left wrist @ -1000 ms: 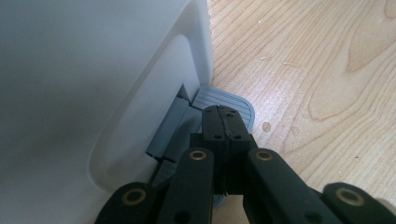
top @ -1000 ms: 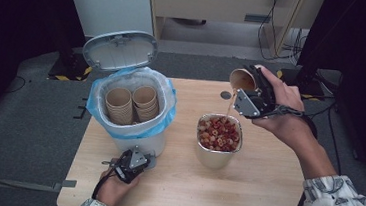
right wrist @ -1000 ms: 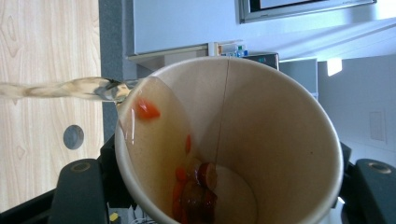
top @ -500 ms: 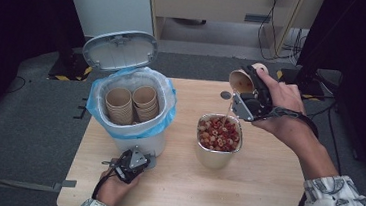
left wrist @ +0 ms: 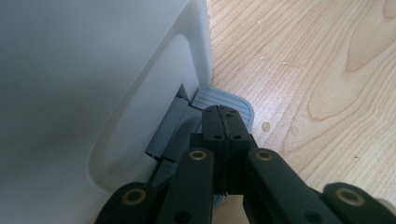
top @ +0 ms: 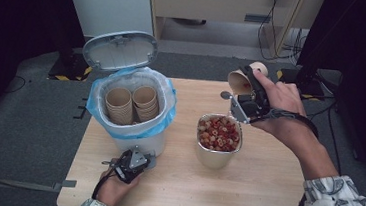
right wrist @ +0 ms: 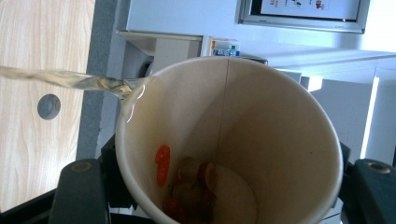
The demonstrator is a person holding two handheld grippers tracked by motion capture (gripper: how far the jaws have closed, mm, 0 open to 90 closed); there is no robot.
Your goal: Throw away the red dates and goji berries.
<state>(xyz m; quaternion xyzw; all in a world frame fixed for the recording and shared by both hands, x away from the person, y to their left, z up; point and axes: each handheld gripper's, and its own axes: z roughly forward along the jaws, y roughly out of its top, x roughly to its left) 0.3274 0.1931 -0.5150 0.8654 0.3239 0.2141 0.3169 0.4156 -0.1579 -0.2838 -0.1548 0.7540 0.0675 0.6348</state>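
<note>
Paper cup (top: 241, 80) tan, tipped on its side, clamped in right gripper (top: 245, 99) above far right of table, over far rim of metal container (top: 217, 156) full of red and tan rings. In right gripper view, cup (right wrist: 261, 135) mouth-on, a few orange and brown pieces stuck near the bottom, thin stream of pale liquid (right wrist: 60, 79) running off its rim. Left gripper (top: 133, 162) at near left, jaws clenched together, empty, tips resting on grey pedal (left wrist: 229, 100) of white bin (top: 133, 134). Bin lid (top: 120, 51) up, blue liner, stacked cups (top: 133, 103) inside. Cup's outer wall and gripper pads hidden. Light wooden table (top: 263, 190), grey carpet, dark room edges.
</note>
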